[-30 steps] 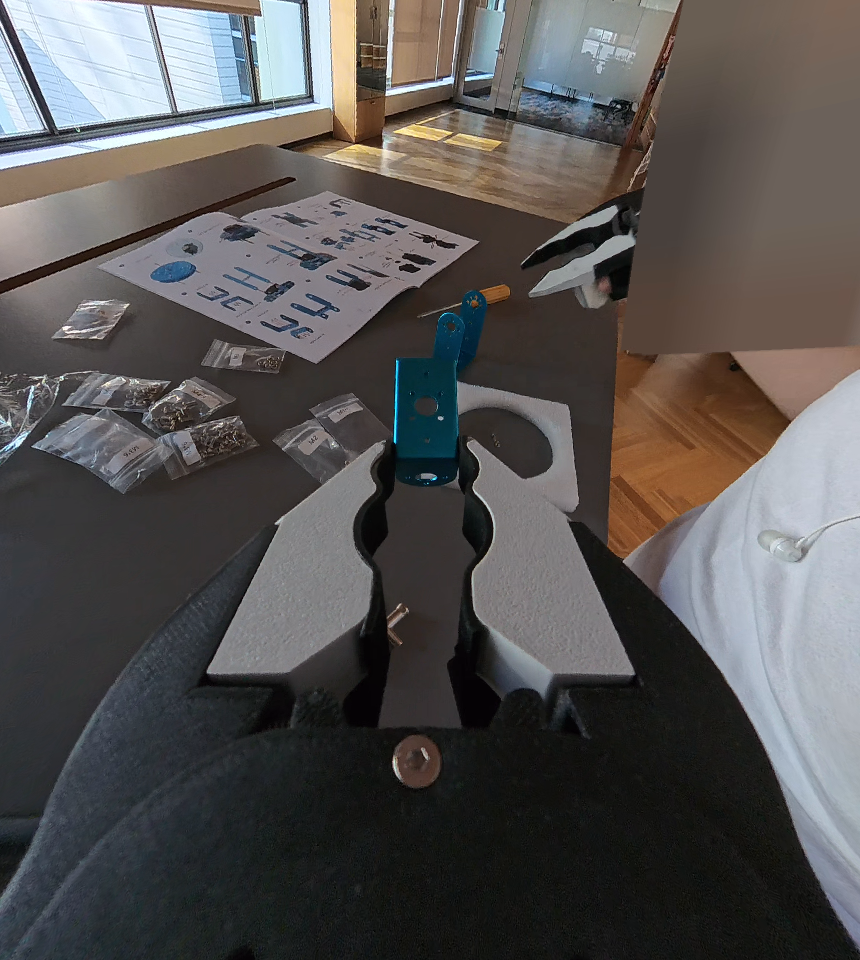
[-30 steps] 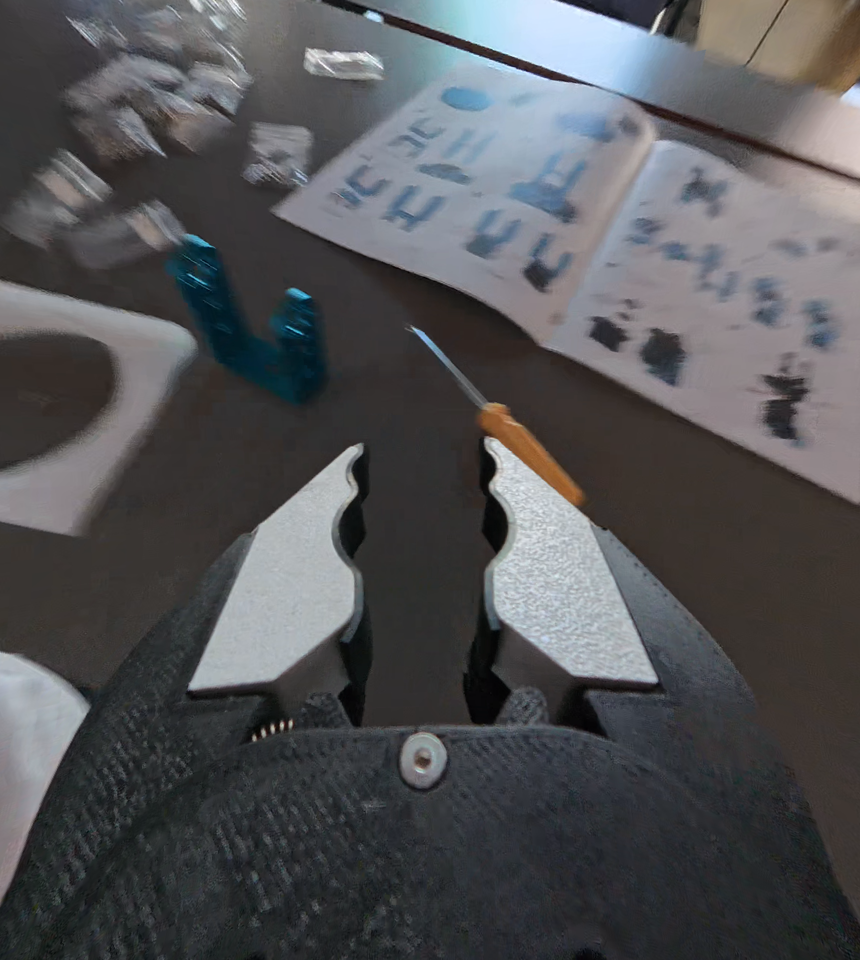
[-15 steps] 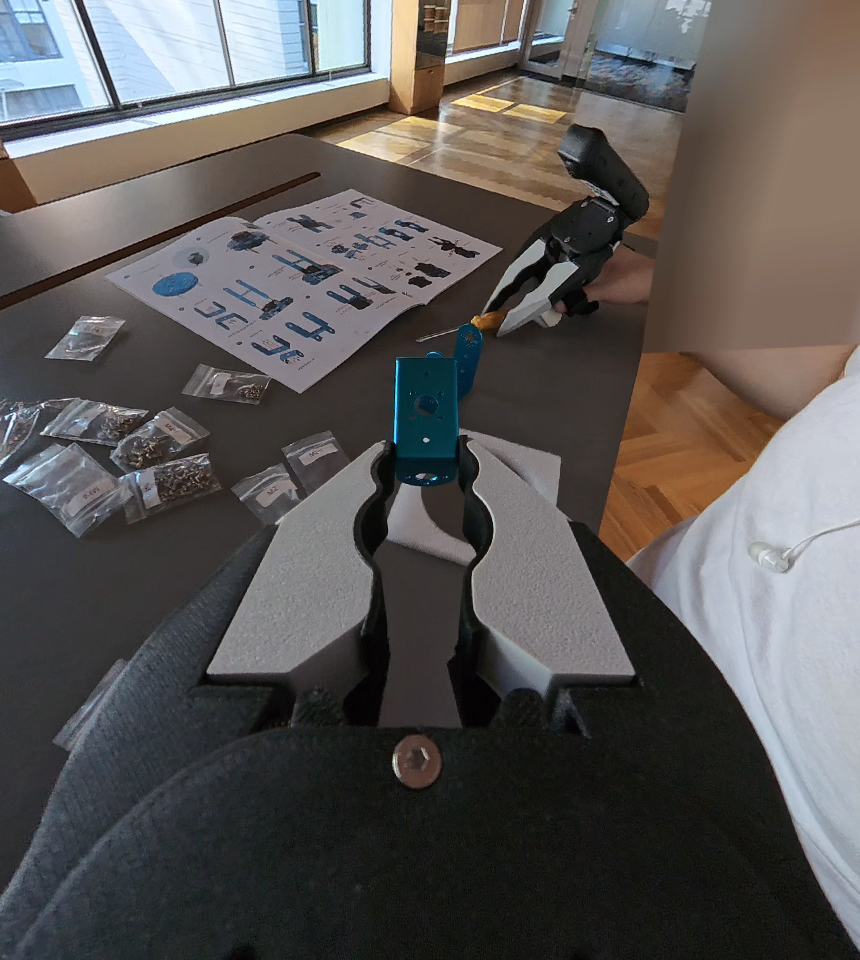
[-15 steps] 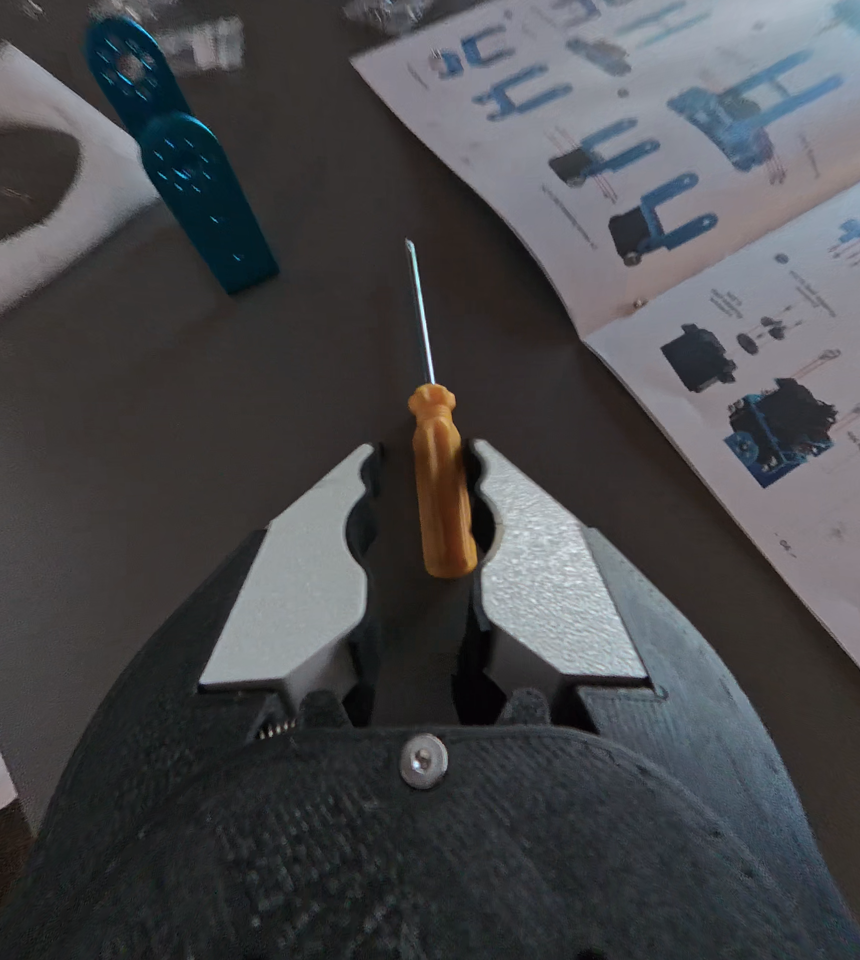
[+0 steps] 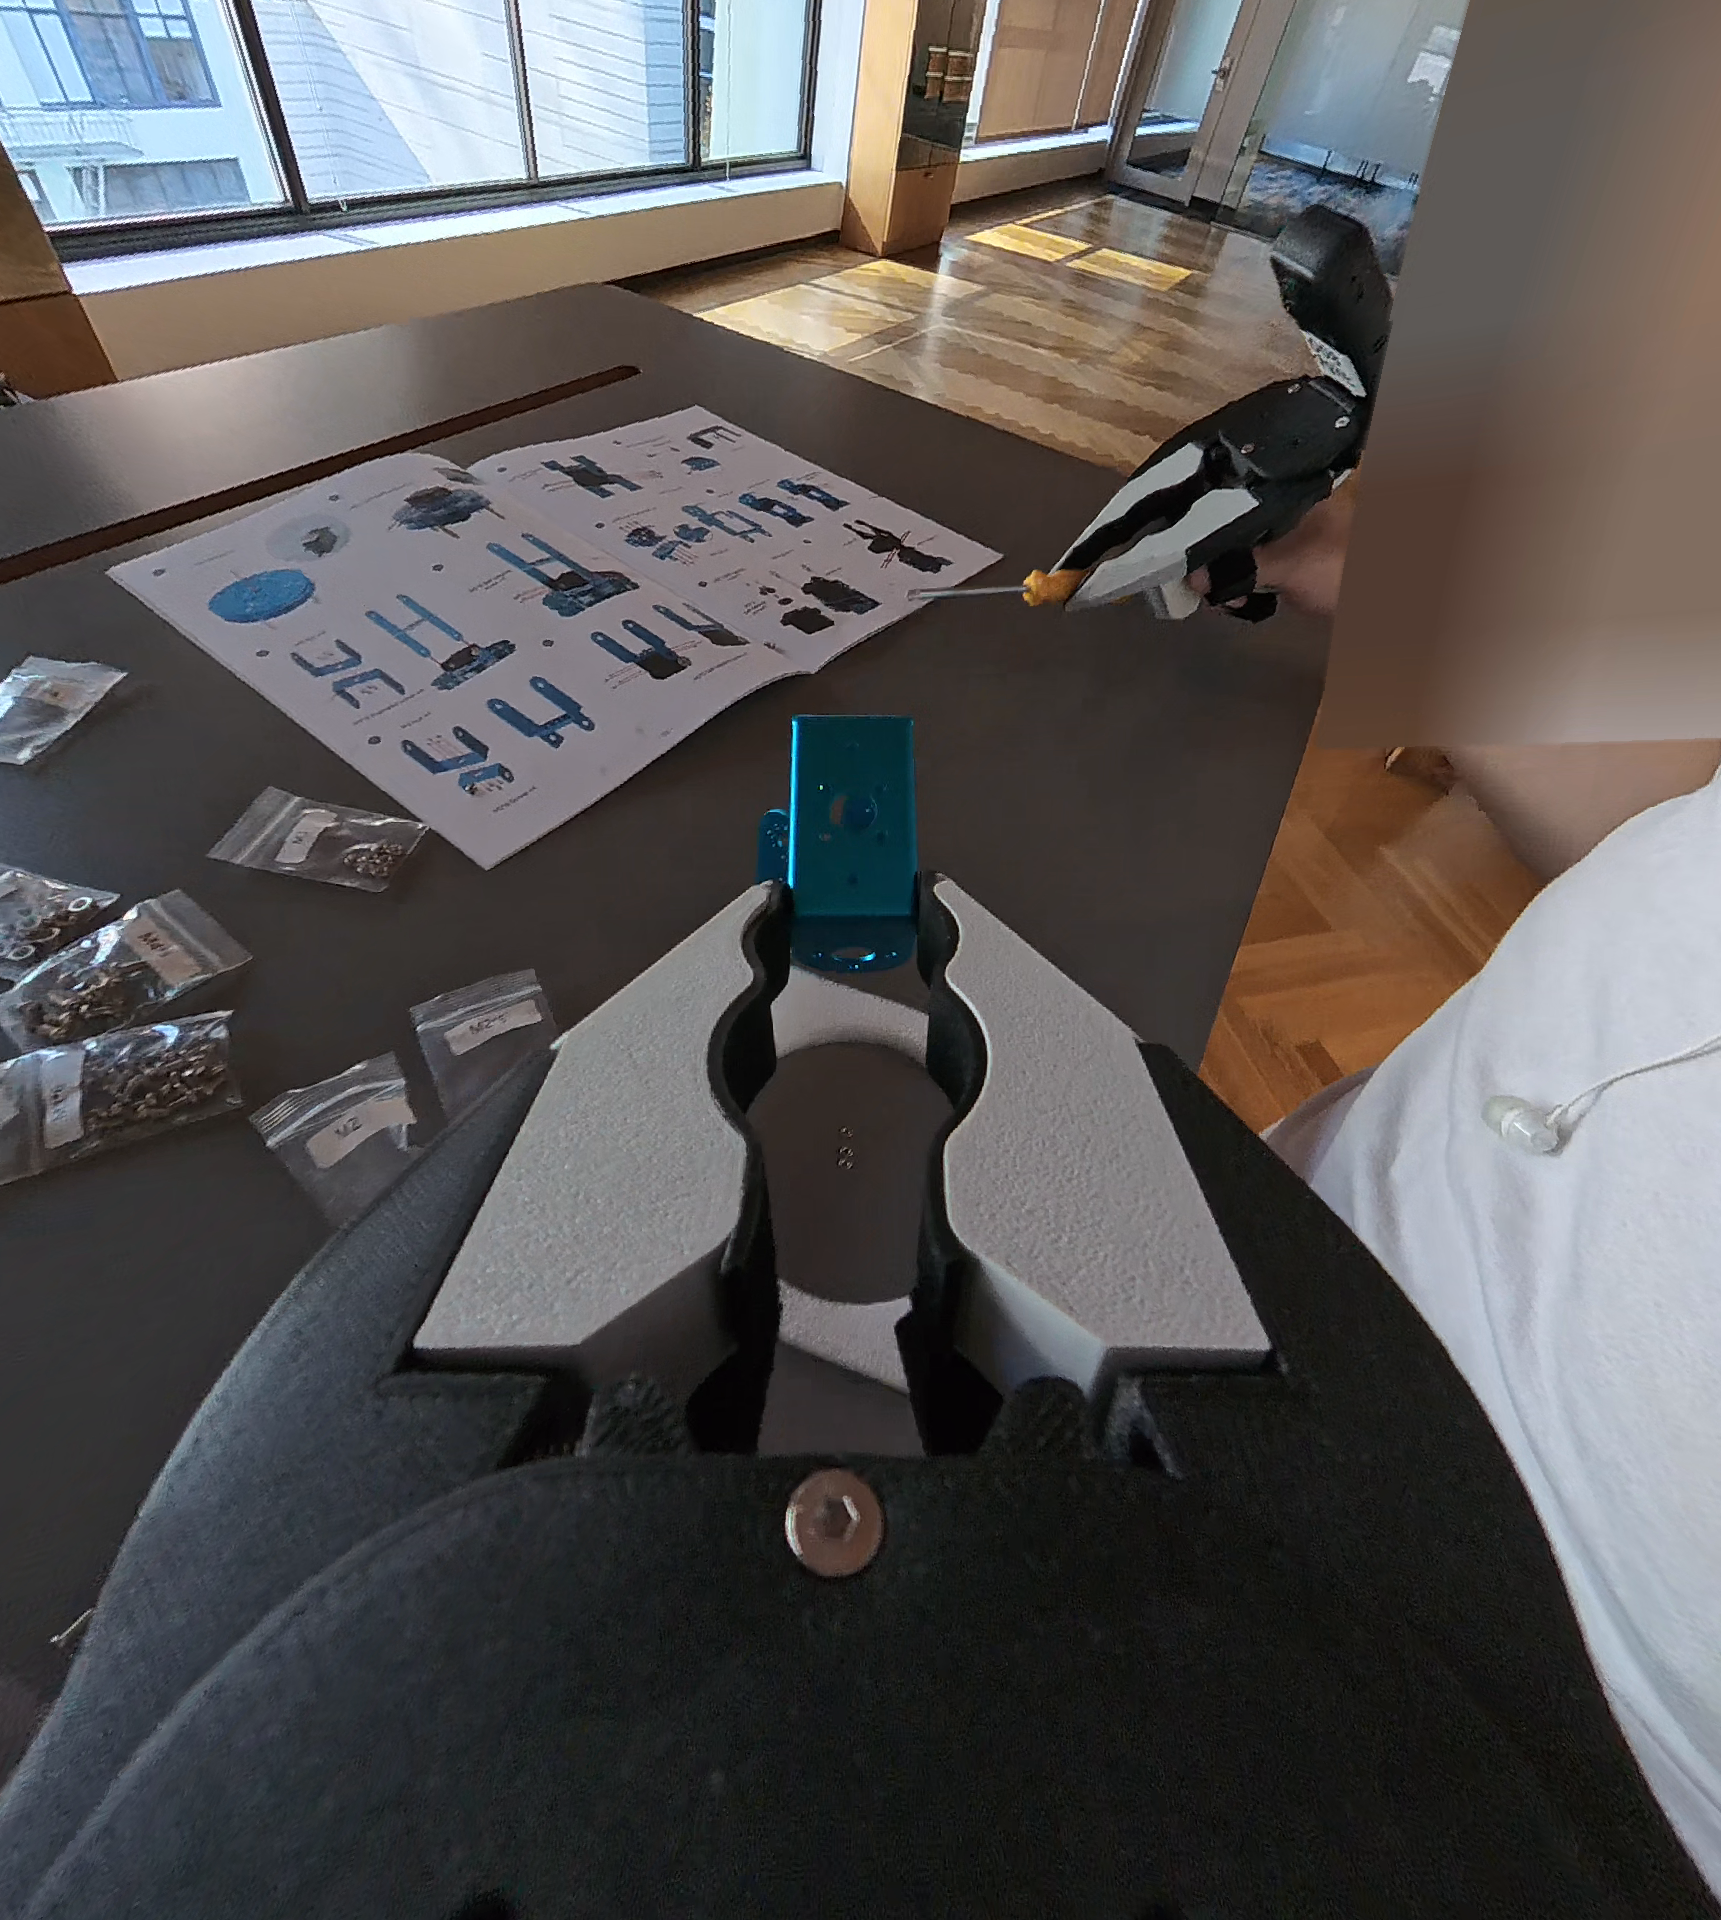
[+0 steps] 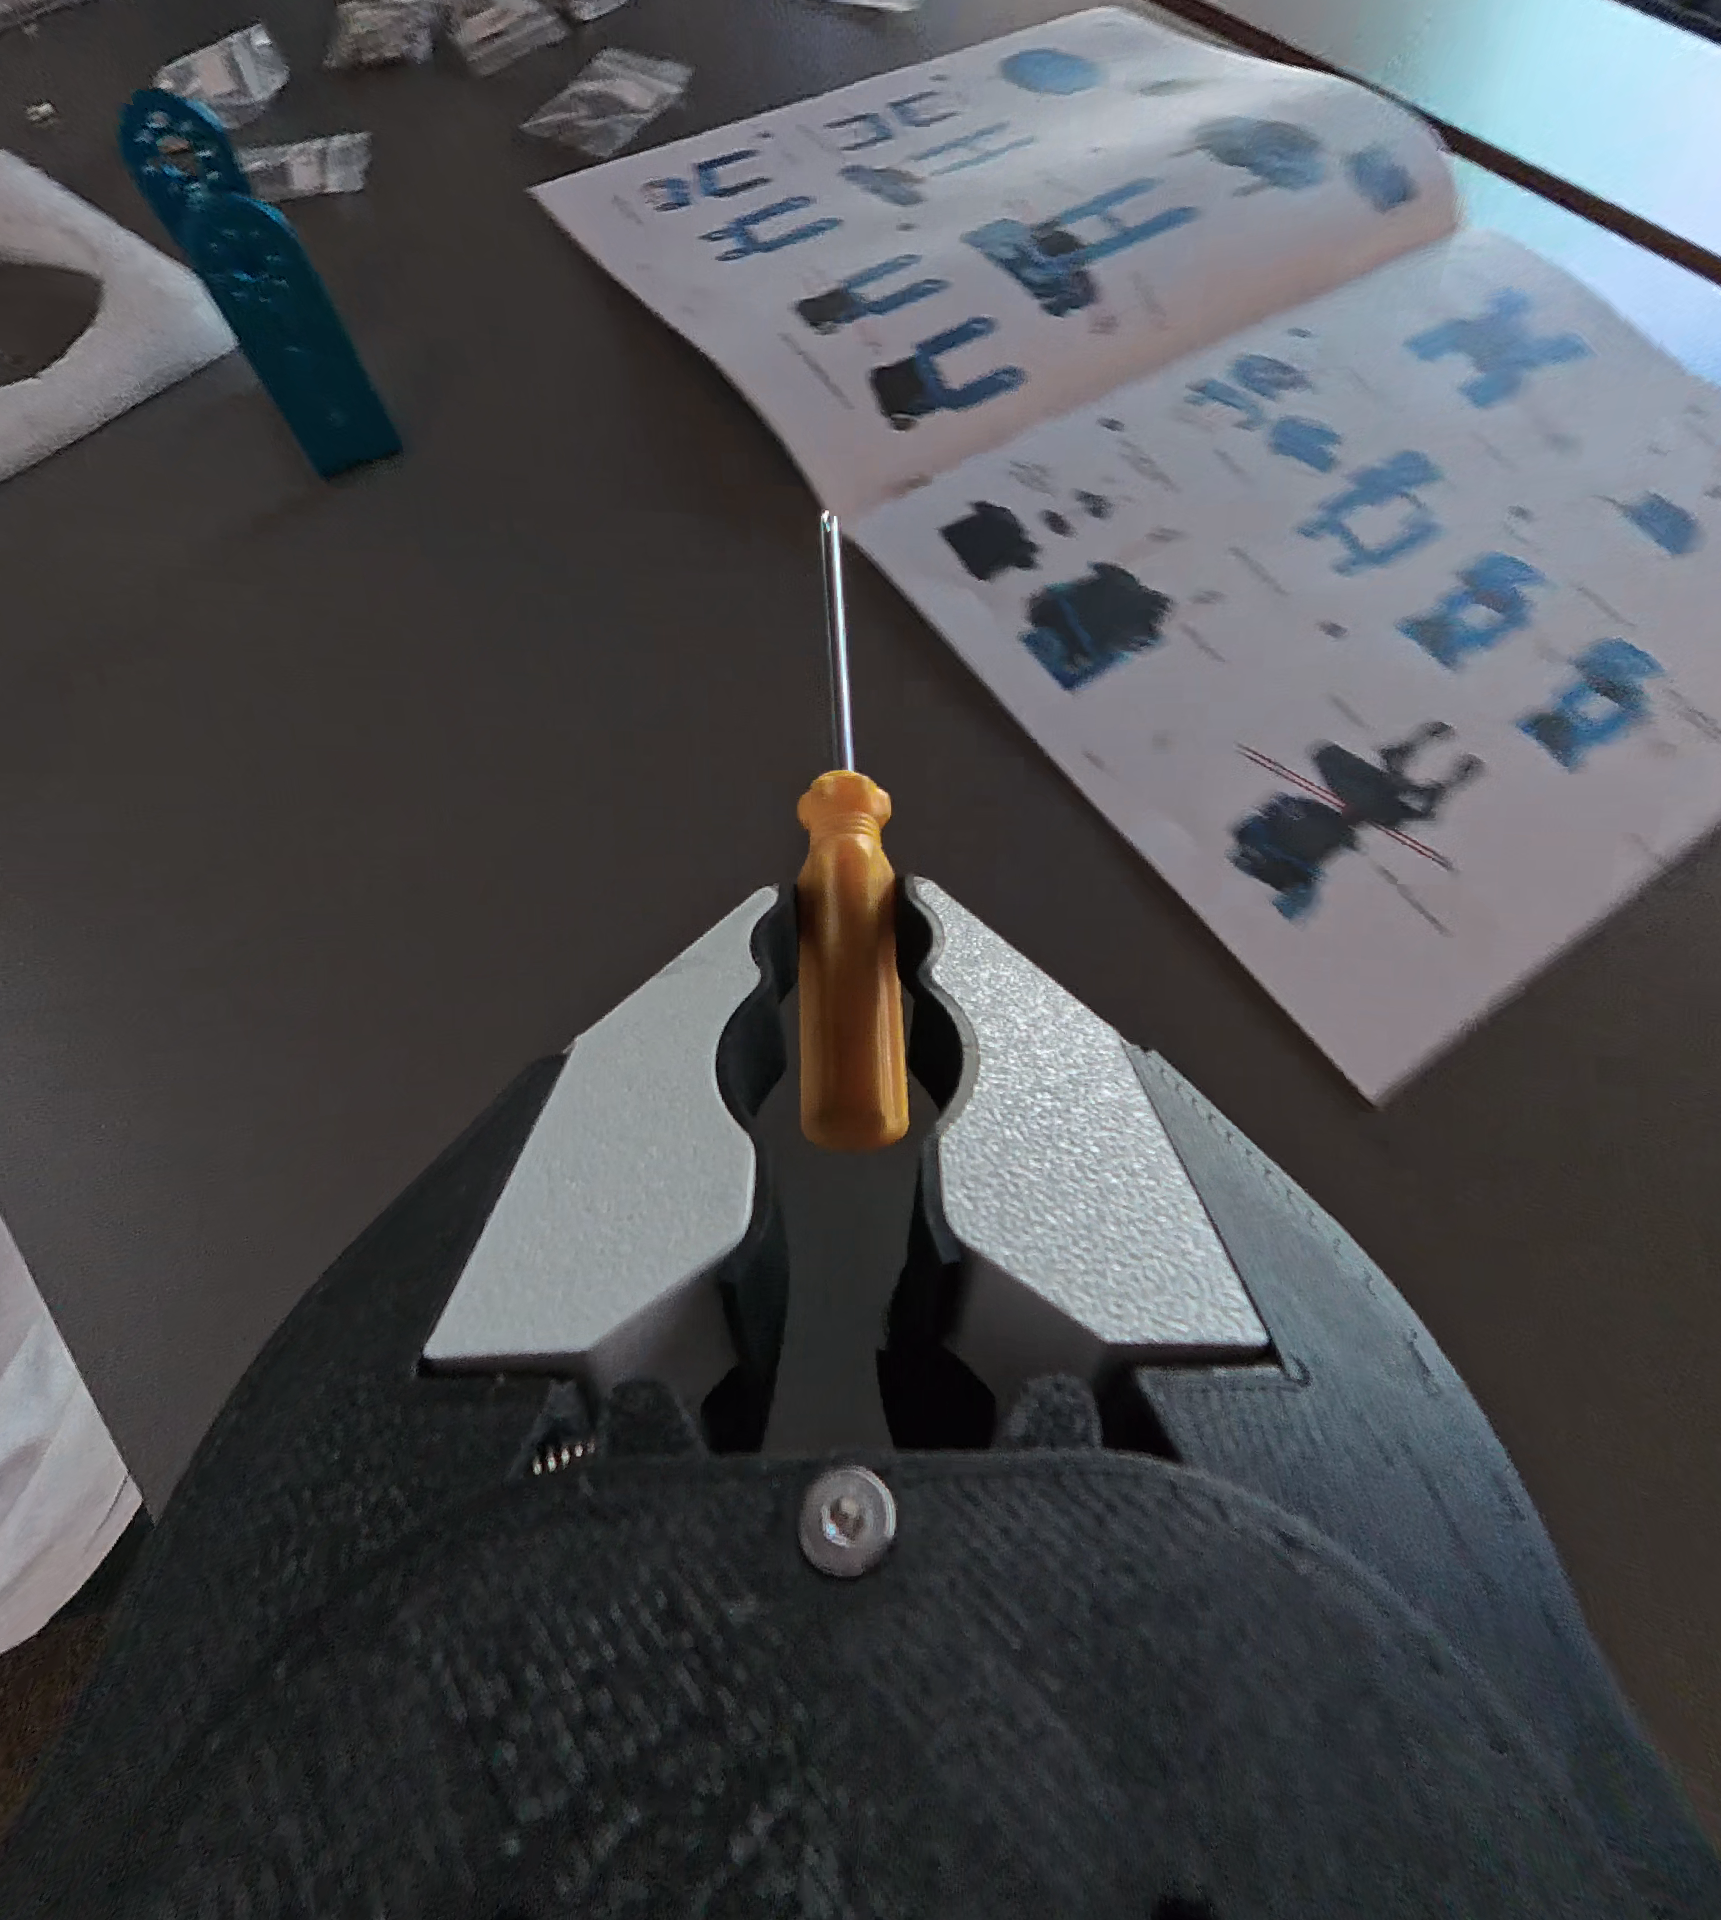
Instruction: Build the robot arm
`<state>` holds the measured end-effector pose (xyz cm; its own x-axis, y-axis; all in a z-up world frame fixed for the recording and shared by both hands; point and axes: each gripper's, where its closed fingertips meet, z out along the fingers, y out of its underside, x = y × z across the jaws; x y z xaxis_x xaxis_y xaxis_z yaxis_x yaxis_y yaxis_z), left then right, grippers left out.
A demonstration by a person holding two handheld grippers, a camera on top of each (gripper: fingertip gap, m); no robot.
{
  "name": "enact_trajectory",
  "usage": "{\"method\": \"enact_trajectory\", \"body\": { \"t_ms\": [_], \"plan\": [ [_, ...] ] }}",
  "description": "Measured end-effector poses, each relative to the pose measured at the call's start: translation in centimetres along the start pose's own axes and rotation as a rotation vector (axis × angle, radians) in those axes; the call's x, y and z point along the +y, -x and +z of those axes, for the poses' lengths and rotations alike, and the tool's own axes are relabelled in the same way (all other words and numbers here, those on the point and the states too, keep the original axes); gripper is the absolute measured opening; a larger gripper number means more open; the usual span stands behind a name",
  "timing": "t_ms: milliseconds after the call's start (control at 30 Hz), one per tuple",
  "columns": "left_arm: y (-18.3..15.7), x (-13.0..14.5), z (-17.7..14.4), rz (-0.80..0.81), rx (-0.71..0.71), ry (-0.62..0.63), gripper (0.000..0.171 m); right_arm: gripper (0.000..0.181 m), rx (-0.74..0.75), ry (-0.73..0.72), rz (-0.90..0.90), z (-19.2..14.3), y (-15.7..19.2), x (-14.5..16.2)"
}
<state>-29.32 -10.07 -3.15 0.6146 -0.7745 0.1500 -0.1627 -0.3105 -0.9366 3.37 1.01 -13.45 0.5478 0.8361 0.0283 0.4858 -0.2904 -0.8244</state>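
Dark table (image 5: 1095, 790), left gripper (image 5: 854, 906) jaws clamping blue bracket (image 5: 851, 821), right gripper (image 6: 850, 902) jaws clamping orange-handled screwdriver (image 6: 851, 997).

Probably office: dark table (image 5: 1095, 831), big windows (image 5: 399, 94).

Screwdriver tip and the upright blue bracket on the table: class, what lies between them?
In the right wrist view, only bare dark table lies between the screwdriver tip and the blue bracket. The booklet lies off to the right.

Both cameras look forward over their jaws, low above the table (image 5: 1043, 707) — sharing the open booklet (image 6: 1251, 468).
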Motion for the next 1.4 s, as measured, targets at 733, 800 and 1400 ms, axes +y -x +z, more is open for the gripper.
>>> {"method": "enact_trajectory", "body": {
  "t_ms": [733, 800, 1400],
  "plan": [
    [8.1, 0.8, -10.8, 0.003, -0.396, 0.022, 0.023, 0.018, -0.193, 0.066, -0.085, 2.9, 2.4, 0.9],
    [8.7, 1.0, -12.4, -0.003, -0.425, 0.010, 0.023, 0.018, -0.199, 0.069, -0.088, 3.4, 2.7, 0.6],
    [10.4, 4.1, -13.0, 0.039, -0.389, 0.026, 0.023, 0.038, -0.126, 0.060, -0.072, 4.3, 4.0, -0.6]
  ]
}}
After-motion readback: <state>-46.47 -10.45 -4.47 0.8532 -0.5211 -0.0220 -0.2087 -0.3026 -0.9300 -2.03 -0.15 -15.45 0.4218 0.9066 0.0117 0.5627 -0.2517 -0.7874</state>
